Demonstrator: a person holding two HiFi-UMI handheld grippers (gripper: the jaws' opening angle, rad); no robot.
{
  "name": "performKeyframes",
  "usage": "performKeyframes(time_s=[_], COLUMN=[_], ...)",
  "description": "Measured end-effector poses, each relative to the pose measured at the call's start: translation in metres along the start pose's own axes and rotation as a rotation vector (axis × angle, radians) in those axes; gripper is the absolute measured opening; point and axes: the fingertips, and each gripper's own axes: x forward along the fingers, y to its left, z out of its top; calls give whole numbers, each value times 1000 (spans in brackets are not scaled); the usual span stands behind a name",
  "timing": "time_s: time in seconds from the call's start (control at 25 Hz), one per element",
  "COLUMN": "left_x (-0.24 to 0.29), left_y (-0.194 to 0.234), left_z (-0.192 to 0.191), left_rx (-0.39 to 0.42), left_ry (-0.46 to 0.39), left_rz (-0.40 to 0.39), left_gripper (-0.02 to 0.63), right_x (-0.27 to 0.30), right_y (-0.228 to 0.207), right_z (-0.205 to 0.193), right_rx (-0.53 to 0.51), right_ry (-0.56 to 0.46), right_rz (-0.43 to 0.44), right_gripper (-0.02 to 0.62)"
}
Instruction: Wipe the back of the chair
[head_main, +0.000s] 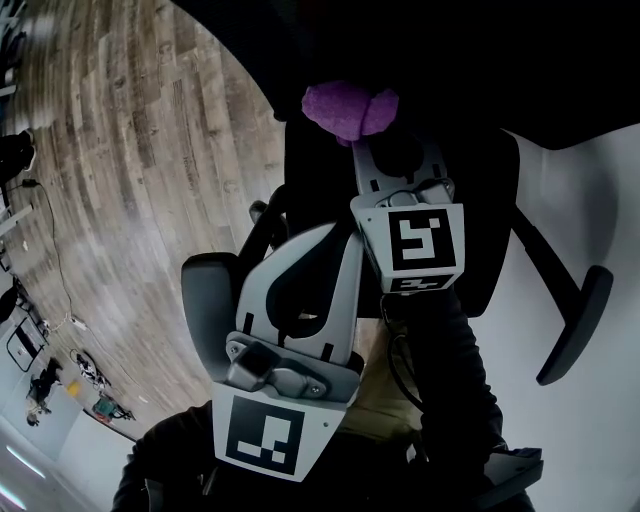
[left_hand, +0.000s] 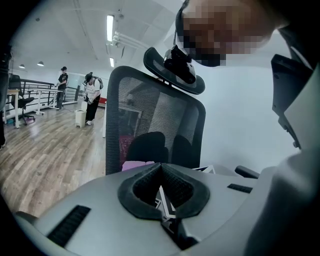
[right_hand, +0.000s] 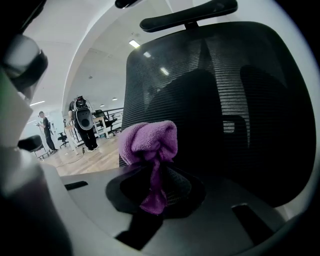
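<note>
A black mesh-backed office chair fills the gripper views, its back (right_hand: 225, 100) upright and its headrest (right_hand: 190, 15) on top. My right gripper (right_hand: 155, 175) is shut on a bunched purple cloth (right_hand: 150, 142), which it holds up close to the lower left of the mesh. I cannot tell whether the cloth touches it. From above, the cloth (head_main: 350, 108) sits at the tip of the right gripper (head_main: 365, 135) over the dark chair back (head_main: 310, 180). My left gripper (head_main: 338, 238) hangs lower, its pads (left_hand: 150, 182) closed together on nothing, facing the chair back (left_hand: 150, 115).
Chair armrests stick out at the left (head_main: 205, 300) and the right (head_main: 575, 330). Wooden floor (head_main: 130, 150) stretches to the left, and a pale surface (head_main: 590, 200) lies to the right. Two people (left_hand: 92, 97) stand far off by desks across the room.
</note>
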Motion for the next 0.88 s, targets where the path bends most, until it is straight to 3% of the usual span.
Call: performKeyframes(time_s=[0.88], left_x=[29], left_y=[-38], left_z=[-9], left_rx=[26], left_ry=[17], left_rz=[-48], left_gripper=[9], right_x=[-25], right_y=[-61], right_z=[-9], right_rx=[7], right_ry=[4], right_rz=[-78], right_gripper=[55])
